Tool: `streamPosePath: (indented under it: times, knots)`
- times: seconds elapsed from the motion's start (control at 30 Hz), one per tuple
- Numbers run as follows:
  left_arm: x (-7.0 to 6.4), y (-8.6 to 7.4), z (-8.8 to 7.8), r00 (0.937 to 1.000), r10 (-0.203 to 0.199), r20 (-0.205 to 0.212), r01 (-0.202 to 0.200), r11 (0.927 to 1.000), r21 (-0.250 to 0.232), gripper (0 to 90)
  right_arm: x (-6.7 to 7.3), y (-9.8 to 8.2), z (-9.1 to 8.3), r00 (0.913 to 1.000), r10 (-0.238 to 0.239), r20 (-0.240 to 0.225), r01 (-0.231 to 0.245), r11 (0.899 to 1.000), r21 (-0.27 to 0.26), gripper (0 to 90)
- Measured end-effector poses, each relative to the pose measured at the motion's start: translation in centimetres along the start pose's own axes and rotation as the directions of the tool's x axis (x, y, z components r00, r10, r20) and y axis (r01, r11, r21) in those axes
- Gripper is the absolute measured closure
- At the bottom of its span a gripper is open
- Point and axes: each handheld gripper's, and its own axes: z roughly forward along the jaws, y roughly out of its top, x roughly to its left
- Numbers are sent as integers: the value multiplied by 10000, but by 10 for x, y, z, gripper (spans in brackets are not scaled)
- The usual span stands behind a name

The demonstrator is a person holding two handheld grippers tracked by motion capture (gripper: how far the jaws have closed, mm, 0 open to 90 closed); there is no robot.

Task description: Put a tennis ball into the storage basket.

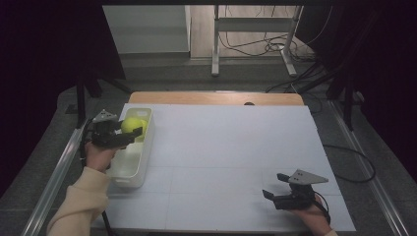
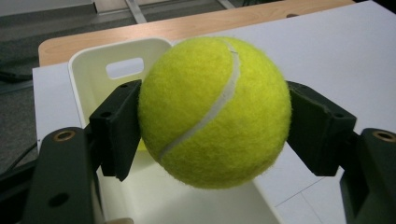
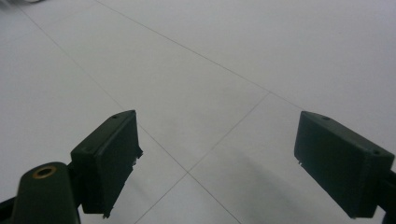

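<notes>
A yellow-green tennis ball (image 2: 212,109) sits clamped between the two black jaws of my left gripper (image 2: 214,123), which is shut on it. In the high view the ball (image 1: 131,124) hangs over the far end of a white bin (image 1: 129,172) at the table's left edge, with my left gripper (image 1: 134,132) above the bin. The bin's wall with a handle slot (image 2: 123,67) lies just behind and below the ball. My right gripper (image 1: 274,185) rests near the front right of the white table sheet, jaws wide apart and nothing between them. Its pads (image 3: 109,156) hover over bare white surface.
The white sheet (image 1: 221,147) covers a wooden tabletop (image 1: 216,98) whose far edge shows. Metal rails (image 1: 54,177) run along both sides. Behind the table stand a metal frame's legs (image 1: 215,39) and loose cables on the floor (image 1: 265,46).
</notes>
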Motion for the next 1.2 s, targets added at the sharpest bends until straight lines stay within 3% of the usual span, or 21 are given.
streamPosePath:
  times: [0.47,0.77,1.2]
  knots:
    - [8,-3,15,9994,-128,-312,161,9941,1071,260,0,0,0,10000,-13,26,13,10000,54,145]
    - [8,-4,21,9998,-41,-183,70,9863,1646,259,0,0,0,10000,-14,27,14,10000,56,145]
    - [8,-6,21,9999,-103,-132,124,9844,1754,258,0,0,0,10000,-15,29,14,10000,56,144]
